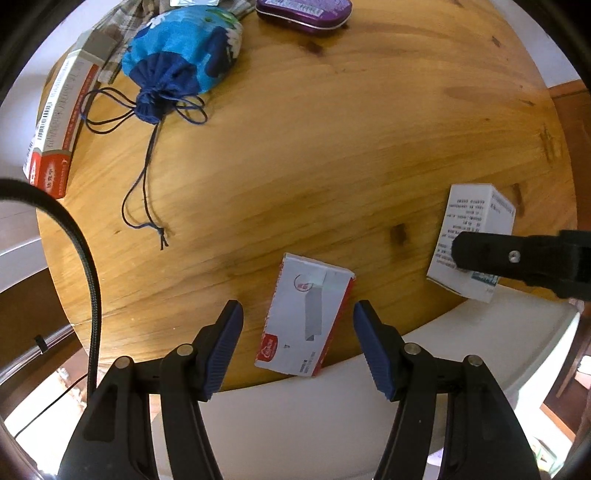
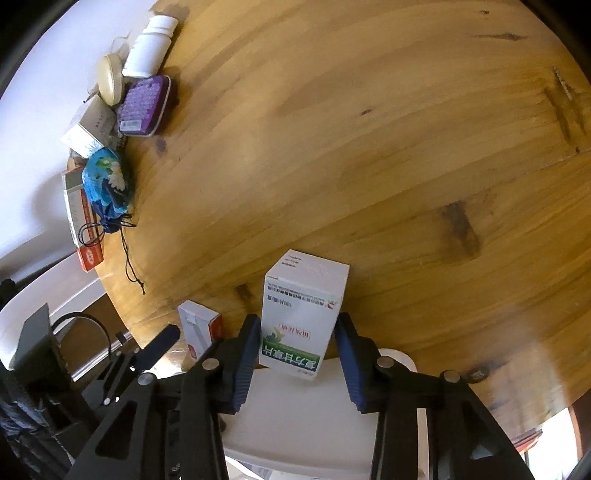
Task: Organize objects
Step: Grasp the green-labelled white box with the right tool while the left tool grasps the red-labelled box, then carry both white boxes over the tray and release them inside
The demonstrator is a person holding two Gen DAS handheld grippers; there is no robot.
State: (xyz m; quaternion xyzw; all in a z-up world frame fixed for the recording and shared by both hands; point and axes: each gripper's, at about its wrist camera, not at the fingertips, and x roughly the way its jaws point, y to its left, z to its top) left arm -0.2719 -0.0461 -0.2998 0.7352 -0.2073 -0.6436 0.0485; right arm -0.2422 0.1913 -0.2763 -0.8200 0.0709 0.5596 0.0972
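A flat white and red box [image 1: 306, 328] lies at the near edge of the round wooden table [image 1: 332, 129]. My left gripper [image 1: 298, 314] is open with a finger on each side of this box, not touching it. A taller white and green medicine box [image 2: 303, 314] stands at the table edge. My right gripper [image 2: 295, 328] has its jaws on both sides of this box; the left pad touches it and a small gap shows at the right pad. The same box shows in the left wrist view [image 1: 472, 240] behind the right gripper's finger. The flat box also shows in the right wrist view [image 2: 199, 328].
At the table's far side lie a blue drawstring pouch [image 1: 184, 59], a long red and white box [image 1: 59, 129], a purple tin [image 1: 303, 14], a white bottle [image 2: 151, 48] and a round cream case [image 2: 110, 78]. A white surface [image 1: 369, 406] lies below the table edge.
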